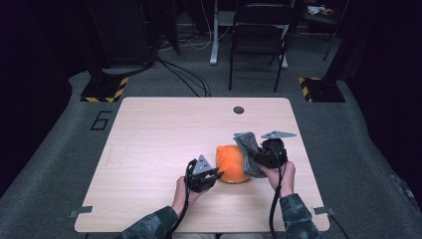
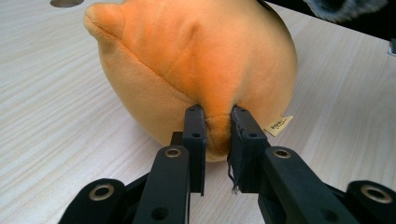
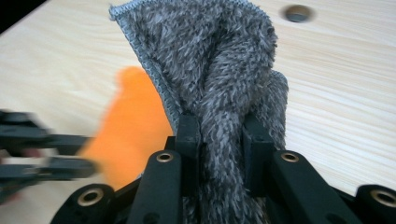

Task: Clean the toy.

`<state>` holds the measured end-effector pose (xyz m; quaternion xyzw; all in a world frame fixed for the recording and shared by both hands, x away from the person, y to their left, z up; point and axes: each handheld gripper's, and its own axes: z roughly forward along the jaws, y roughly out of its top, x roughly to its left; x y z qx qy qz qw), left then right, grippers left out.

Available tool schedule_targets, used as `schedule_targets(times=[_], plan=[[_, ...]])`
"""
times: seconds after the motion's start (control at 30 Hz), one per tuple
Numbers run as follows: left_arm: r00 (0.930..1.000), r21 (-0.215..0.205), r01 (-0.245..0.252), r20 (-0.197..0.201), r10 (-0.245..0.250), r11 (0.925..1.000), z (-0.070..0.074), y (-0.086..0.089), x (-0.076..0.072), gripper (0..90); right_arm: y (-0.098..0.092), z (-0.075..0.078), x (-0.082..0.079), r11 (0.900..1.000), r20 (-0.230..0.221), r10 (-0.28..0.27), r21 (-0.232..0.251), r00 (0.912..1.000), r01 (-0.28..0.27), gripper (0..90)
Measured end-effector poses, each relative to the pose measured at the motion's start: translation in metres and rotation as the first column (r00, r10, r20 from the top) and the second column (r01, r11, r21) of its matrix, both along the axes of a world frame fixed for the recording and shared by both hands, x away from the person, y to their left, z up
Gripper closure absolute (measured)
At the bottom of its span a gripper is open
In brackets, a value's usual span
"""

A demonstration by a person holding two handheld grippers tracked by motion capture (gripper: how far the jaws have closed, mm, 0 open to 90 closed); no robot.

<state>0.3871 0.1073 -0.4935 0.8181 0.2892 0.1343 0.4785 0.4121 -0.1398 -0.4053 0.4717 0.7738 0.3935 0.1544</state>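
An orange plush toy (image 1: 233, 163) lies on the light wooden table (image 1: 159, 134), near its front middle. My left gripper (image 1: 215, 174) is shut on a fold of the orange plush (image 2: 196, 60) at its near side, the pads pinching the fabric (image 2: 217, 130). A grey fuzzy cloth (image 1: 249, 149) hangs over the toy's right side. My right gripper (image 1: 259, 154) is shut on that grey cloth (image 3: 219, 70), which bunches up between its jaws and rises above them. The orange plush (image 3: 130, 126) sits behind the cloth there, blurred.
A round cable hole (image 1: 239, 110) lies at the table's far edge. Beyond the table stand a folding chair (image 1: 259, 35) and floor stands with yellow-black striped bases (image 1: 104, 89). Bare tabletop stretches to the left and far side of the toy.
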Motion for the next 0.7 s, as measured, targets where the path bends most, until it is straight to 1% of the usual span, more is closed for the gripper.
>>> schedule_targets(times=[0.03,0.07,0.13,0.17,0.2,0.3,0.33,0.37,0.4,0.43,0.47,0.6,0.7], plan=[[1.0,0.0,0.0,0.0,0.0,1.0,0.0,0.0,0.0,78.0,0.0,0.0,0.0,1.0,0.0,0.0,0.0,1.0,0.0,72.7],[1.0,-0.004,-0.001,0.001,0.001,1.0,0.0,0.0,0.0,78.0,0.008,0.001,-0.002,1.0,0.01,0.022,-0.013,0.9997,-0.022,72.7],[1.0,-0.003,-0.001,0.002,0.001,1.0,0.001,0.0,0.0,78.0,0.022,0.002,-0.006,0.999,0.017,0.052,-0.016,0.9985,-0.052,72.7],[1.0,-0.004,0.0,0.004,0.0,1.0,0.001,0.0,0.0,78.0,0.034,0.003,-0.01,0.997,0.025,0.079,-0.028,0.9966,-0.078,72.7],[1.0,-0.006,0.004,0.008,-0.004,1.0,0.001,-0.001,-0.001,78.1,0.039,0.003,-0.011,0.996,0.025,0.088,-0.022,0.9959,-0.087,72.7],[1.0,-0.012,0.005,0.005,-0.005,0.9999,0.002,-0.001,-0.001,78.2,0.05,-0.001,-0.013,0.993,0.025,0.113,-0.03,0.9933,-0.112,72.7],[0.9999,-0.006,0.009,0.008,-0.009,0.9999,0.002,-0.002,-0.002,78.2,0.052,-0.004,-0.012,0.992,0.025,0.119,-0.042,0.9925,-0.118,72.7],[0.9999,-0.006,0.009,0.008,-0.009,0.9999,0.002,-0.002,-0.002,78.3,0.055,-0.008,-0.011,0.992,0.015,0.116,-0.056,0.9931,-0.115,72.7],[0.9998,0.008,0.013,0.014,-0.014,0.9999,0.002,-0.002,-0.001,78.4,0.056,-0.012,-0.011,0.991,0.012,0.121,-0.067,0.9926,-0.12,72.7],[1.0,-0.002,0.009,0.003,-0.009,1.0,0.001,-0.002,-0.001,78.5,0.058,-0.015,-0.01,0.992,0.008,0.11,-0.065,0.9939,-0.109,72.7],[1.0,-0.002,0.009,0.003,-0.009,1.0,0.001,-0.002,-0.001,78.6,0.058,-0.017,-0.01,0.99,0.014,0.11,-0.088,0.9938,-0.109,72.8],[1.0,-0.007,0.009,-0.001,-0.009,0.9999,0.001,-0.002,-0.001,78.7,0.059,-0.016,-0.011,0.987,0.029,0.107,-0.122,0.9938,-0.103,73.0],[0.9999,-0.003,0.011,0.001,-0.011,0.9999,0.001,-0.002,0.0,78.7,0.055,-0.016,-0.01,0.988,0.028,0.094,-0.125,0.9952,-0.09,73.1]])
